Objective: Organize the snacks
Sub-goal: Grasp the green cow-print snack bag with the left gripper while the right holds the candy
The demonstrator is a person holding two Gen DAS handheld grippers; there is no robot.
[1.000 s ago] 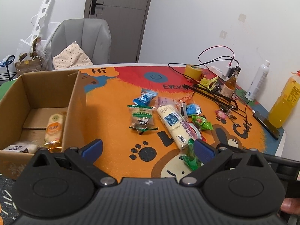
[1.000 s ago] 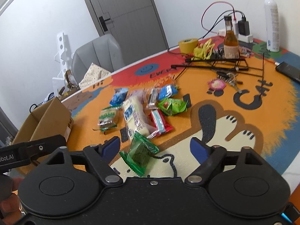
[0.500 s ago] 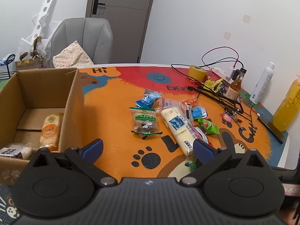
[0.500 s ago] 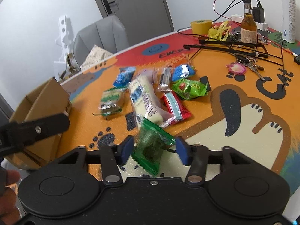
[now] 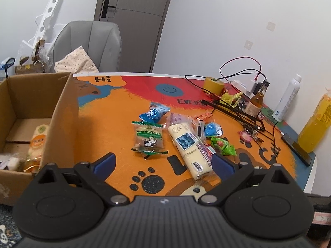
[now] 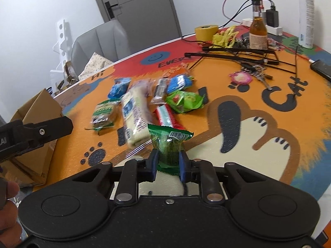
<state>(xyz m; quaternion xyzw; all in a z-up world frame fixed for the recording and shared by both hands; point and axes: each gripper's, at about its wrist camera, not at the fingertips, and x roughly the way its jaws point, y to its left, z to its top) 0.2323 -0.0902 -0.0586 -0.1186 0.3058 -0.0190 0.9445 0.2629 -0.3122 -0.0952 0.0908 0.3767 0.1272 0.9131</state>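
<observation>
Right gripper just squeezed in tight on a green snack bag, pads pressing both sides, bag standing up just above the table. Left gripper spread wide, nothing between the blue pads, hanging over the table just beside the cardboard box. Inside the box: a long orange-and-white snack pack lying against the near wall, plus a small white packet in the corner. Further out from the box, a heap of snacks: a green cow packet, a long white bread pack, blue candy bags. Further still from the box, a yellow tape roll and a brown bottle.
</observation>
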